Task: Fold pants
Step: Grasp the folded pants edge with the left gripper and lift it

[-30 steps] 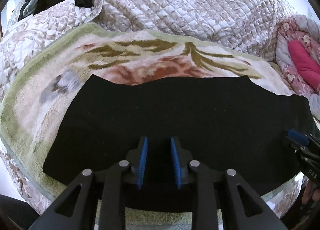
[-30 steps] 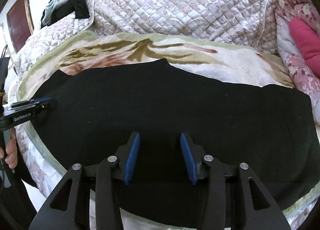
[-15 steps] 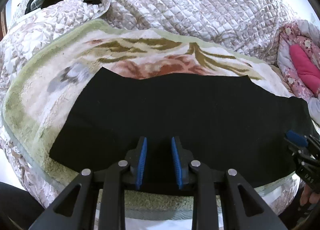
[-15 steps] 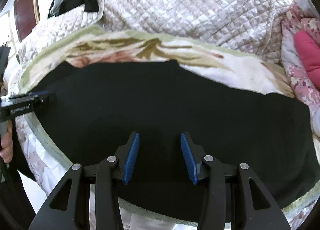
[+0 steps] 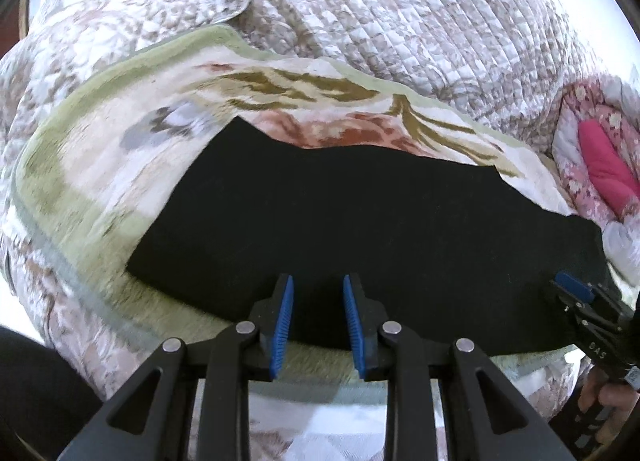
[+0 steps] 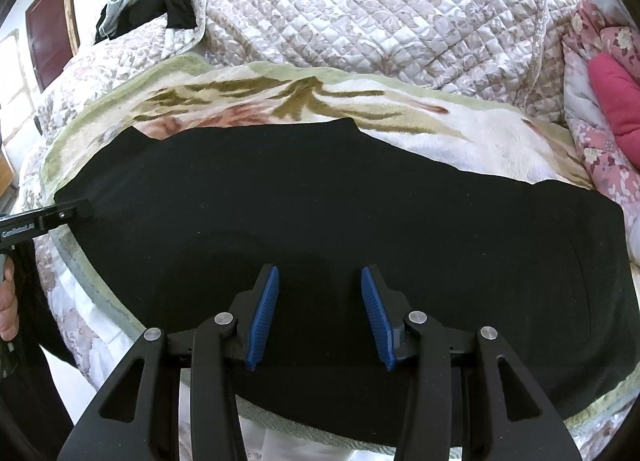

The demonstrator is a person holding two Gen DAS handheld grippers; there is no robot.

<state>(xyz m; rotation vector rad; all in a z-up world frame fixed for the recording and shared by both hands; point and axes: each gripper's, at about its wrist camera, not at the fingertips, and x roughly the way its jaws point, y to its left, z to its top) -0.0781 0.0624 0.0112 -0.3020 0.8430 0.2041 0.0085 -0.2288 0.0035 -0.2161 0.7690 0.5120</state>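
A bed is filling both views, its quilted bedspread [image 5: 400,21] rising at the back and a plush floral blanket [image 5: 120,165] lying spread across the near part. The black pants [image 6: 320,201] are lying flat on that blanket, reaching almost to its near edge. Their long axis is running left to right across both cameras, so they are presenting a broad side, not an end, to each tool. They look already doubled lengthwise, though the dark cloth is hiding any seam or layer line.

The right gripper [image 6: 318,317] is hanging over the middle-to-right stretch of the pants, its blue fingers [image 6: 262,321] spread wide and holding nothing, with black cloth directly below and ahead of them. The left gripper [image 5: 316,321] is sitting at the pants' near hem toward their left end; its fingers [image 5: 282,325] are parted more narrowly, also empty, and are straddling the line where cloth gives way to blanket.

Judging from this layout, the coming fold is turning on the two ends: the left end is lying just ahead and to the left of the left gripper, which is the nearer one, while the right end is lying well to the right of the right gripper. A pink cushion [image 6: 616,97] is resting at the far right.
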